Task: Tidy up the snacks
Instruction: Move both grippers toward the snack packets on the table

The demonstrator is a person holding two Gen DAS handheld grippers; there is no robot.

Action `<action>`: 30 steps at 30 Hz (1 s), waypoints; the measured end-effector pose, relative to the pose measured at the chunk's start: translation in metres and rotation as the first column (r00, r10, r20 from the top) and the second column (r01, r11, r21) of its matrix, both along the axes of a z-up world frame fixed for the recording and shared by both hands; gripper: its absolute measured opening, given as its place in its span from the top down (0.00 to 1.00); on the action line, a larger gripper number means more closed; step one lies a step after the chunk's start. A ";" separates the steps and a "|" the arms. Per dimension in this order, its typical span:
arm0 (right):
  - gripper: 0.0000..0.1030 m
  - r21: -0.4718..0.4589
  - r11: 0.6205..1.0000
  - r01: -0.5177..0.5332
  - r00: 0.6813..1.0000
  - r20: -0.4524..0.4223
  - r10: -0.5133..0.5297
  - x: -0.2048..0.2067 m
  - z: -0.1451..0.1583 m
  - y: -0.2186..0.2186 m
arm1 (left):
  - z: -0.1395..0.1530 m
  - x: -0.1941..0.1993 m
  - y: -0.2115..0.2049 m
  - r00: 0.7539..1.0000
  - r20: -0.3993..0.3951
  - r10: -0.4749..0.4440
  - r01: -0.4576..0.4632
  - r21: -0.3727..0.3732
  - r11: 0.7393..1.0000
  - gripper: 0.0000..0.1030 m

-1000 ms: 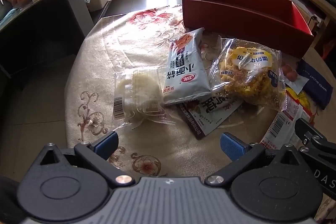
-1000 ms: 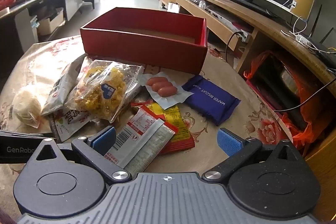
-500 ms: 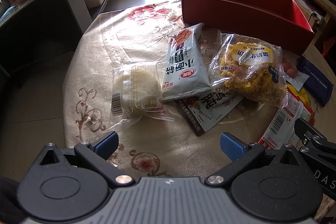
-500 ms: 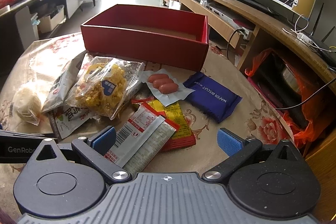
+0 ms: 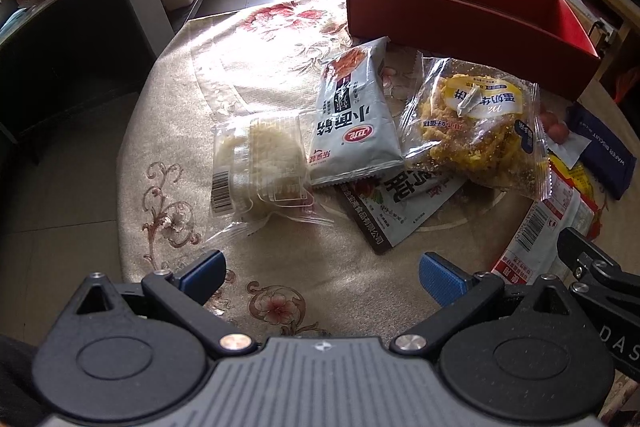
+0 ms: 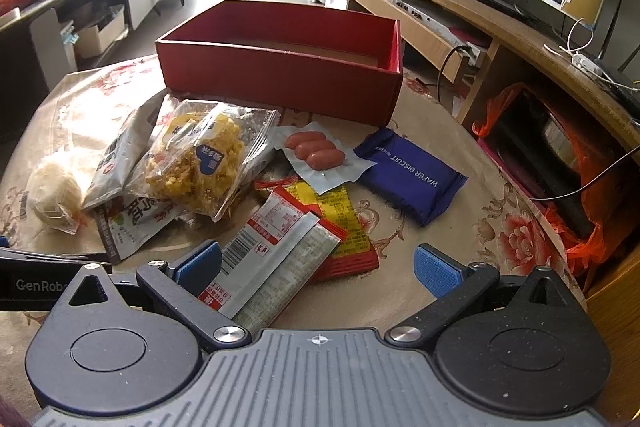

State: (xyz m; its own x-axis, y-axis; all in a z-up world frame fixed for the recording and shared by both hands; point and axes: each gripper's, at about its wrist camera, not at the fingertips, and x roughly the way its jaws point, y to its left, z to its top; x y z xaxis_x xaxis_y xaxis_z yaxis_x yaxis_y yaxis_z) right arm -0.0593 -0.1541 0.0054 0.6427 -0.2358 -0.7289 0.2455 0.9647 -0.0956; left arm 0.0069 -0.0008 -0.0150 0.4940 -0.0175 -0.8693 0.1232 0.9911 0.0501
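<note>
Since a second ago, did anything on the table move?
Only the views shifted: both tools eased slightly forward toward the snacks. The left tool and right tool stay open, holding nothing. The snack packets and the red box lie where they were.

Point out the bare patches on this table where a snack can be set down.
Free: the cloth left of the white noodle packet and beyond the clear-wrapped rice cake; the strip right of the blue wafer biscuit. The red box looks empty. Crowded: the overlapping packets between rice cake and biscuit.
</note>
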 end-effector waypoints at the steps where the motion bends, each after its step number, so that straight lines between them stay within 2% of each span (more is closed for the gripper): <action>1: 0.00 0.002 1.000 -0.002 1.000 -0.003 0.002 0.000 -0.001 0.000 | -0.001 0.000 0.000 1.000 -0.002 0.002 -0.002 0.001 1.000 0.01; 22: 0.00 0.019 1.000 -0.019 0.999 -0.042 0.020 0.004 -0.006 0.003 | -0.005 0.001 0.002 1.000 -0.022 0.003 -0.003 0.004 1.000 0.03; 30: 0.00 0.083 0.996 -0.016 0.998 -0.066 0.021 0.007 -0.010 -0.001 | -0.006 0.002 0.008 1.000 -0.028 0.011 -0.011 -0.009 1.000 0.03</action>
